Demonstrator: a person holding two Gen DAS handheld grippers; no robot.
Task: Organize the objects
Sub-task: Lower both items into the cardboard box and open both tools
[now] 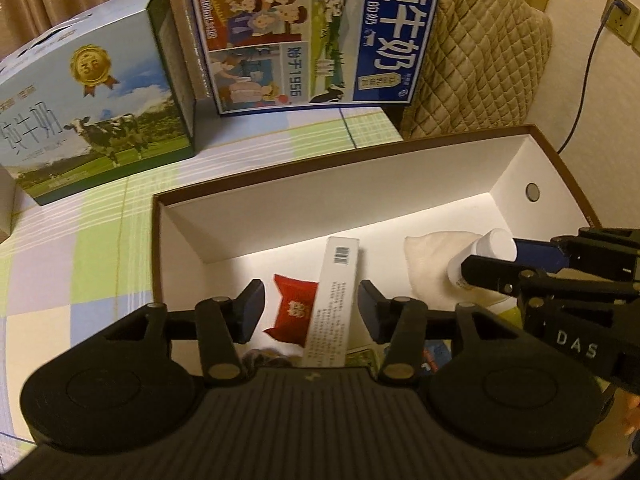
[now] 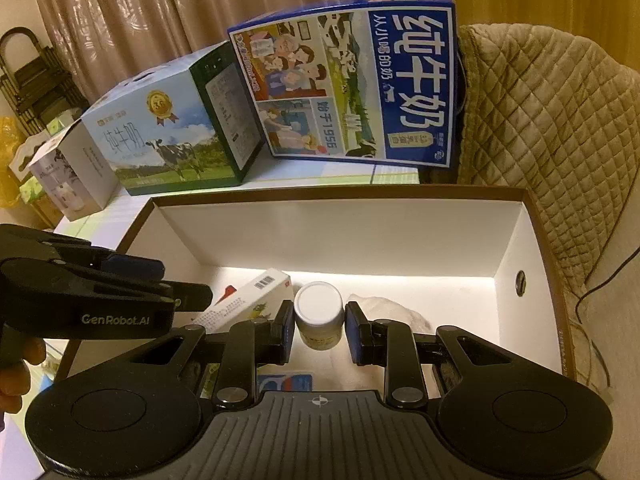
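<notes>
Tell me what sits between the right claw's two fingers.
A small white-capped bottle sits between the right claw fingers, above the open box; the right wrist view shows it.

Long white carton (image 1: 331, 304) in box (image 1: 552, 168) — red packet (image 1: 294, 312) beside.

My right claw (image 2: 319, 330) gripped a small white-capped bottle (image 2: 319, 314) over the open white-lined box (image 2: 360, 236). Inside it lay a long white carton (image 1: 334, 300), a red packet (image 1: 292, 312) and a white cloth (image 1: 432, 264).
</notes>
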